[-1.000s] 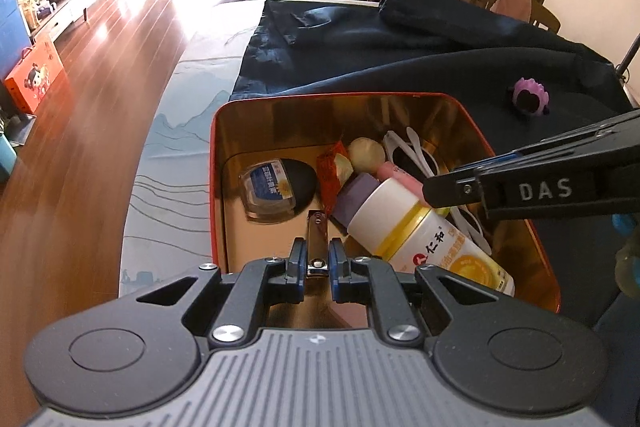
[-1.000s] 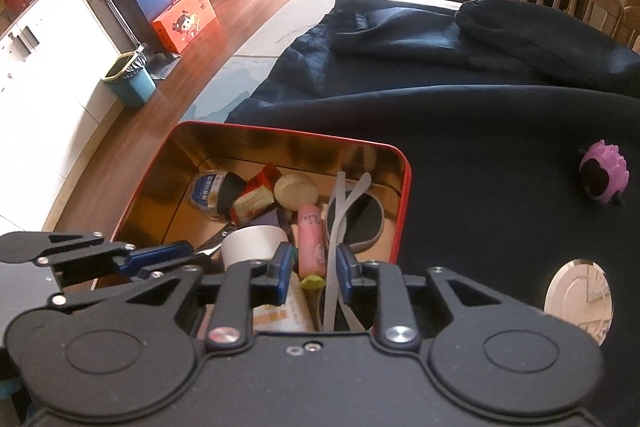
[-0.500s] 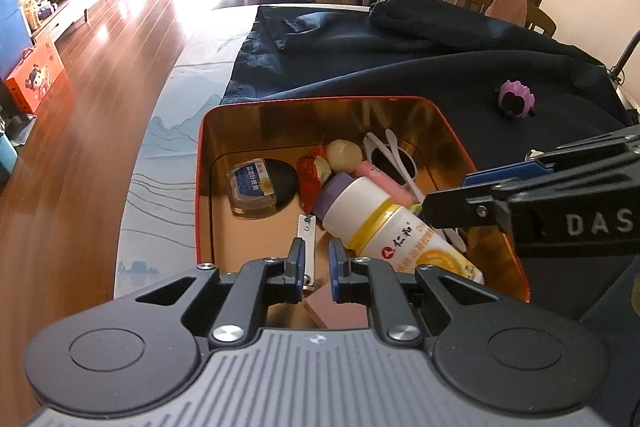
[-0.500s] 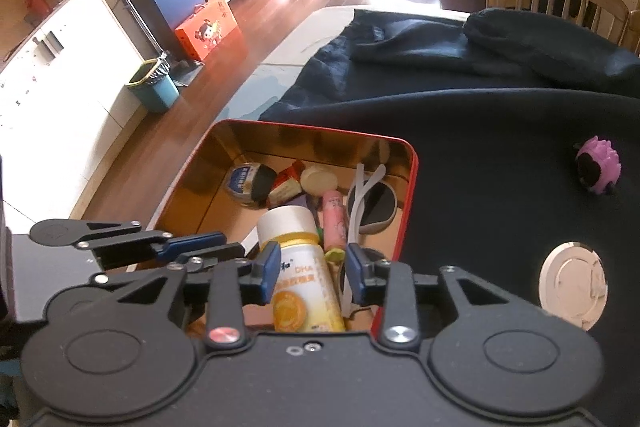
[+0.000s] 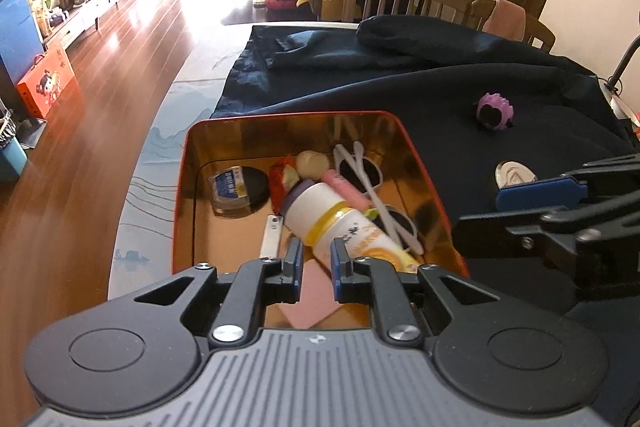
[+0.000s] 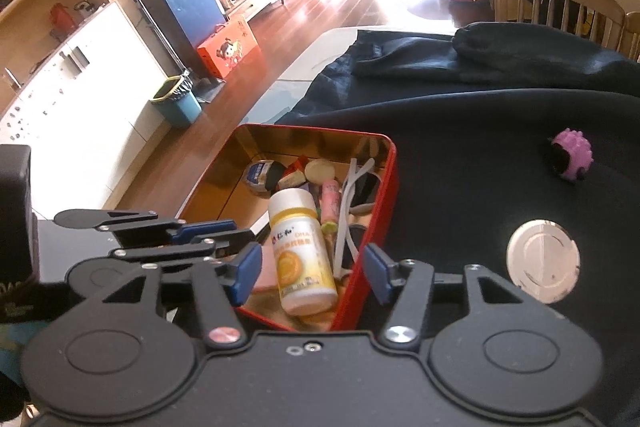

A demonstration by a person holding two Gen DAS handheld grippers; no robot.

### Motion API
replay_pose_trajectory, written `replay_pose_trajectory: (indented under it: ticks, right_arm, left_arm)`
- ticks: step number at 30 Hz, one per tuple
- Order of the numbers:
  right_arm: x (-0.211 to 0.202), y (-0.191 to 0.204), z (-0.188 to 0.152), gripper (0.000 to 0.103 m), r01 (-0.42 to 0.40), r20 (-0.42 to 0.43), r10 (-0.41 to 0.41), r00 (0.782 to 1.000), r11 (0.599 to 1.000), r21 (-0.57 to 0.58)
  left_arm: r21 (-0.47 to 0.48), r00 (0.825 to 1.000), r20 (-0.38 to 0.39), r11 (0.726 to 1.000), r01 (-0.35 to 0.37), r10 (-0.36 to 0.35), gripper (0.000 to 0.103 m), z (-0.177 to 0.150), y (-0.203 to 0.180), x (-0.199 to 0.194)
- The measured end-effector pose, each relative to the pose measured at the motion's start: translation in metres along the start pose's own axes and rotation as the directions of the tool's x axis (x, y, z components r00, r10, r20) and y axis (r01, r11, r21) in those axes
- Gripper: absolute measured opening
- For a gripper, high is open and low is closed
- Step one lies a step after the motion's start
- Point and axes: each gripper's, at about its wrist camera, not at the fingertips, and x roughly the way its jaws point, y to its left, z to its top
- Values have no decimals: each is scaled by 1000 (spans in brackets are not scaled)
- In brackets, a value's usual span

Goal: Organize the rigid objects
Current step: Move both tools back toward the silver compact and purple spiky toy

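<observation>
Both sets of fingers are empty: my right gripper (image 6: 310, 269) spread wide above the near end of the red tin (image 6: 382, 211), my left gripper (image 5: 314, 263) narrowly parted at its near rim. Inside, the white-and-yellow pill bottle (image 6: 300, 251) lies on its side among a nail clipper (image 5: 270, 233), pink tube (image 5: 347, 189) and white sunglasses (image 5: 374, 187). I judge the next pick is outside: the round silver disc (image 6: 543, 263), then the purple spiky toy (image 6: 570, 159), both on the dark cloth (image 6: 480, 147). I'd lift clear of the tin's wall first.
</observation>
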Motion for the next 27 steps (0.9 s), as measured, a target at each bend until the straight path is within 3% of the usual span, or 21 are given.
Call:
replay_pose_trajectory:
  ticks: [14,20,27]
  right_arm:
    - [-49,-46,-30,79,-14,41,16,999,998,-57]
    - [-73,-74,-39,86,-10,66,15,998,997,-76]
    - [-98,-110,-46,94,0,90,7,996,997,-78]
  left_arm:
    - [-13,1000,24,1000,-2,3,15,-1,-66,-11]
    - [-27,999,35,1000,6,-5,25,-1,-97,-12]
    - [-18,998,57,1000,5,-4,26,4,-136,-13]
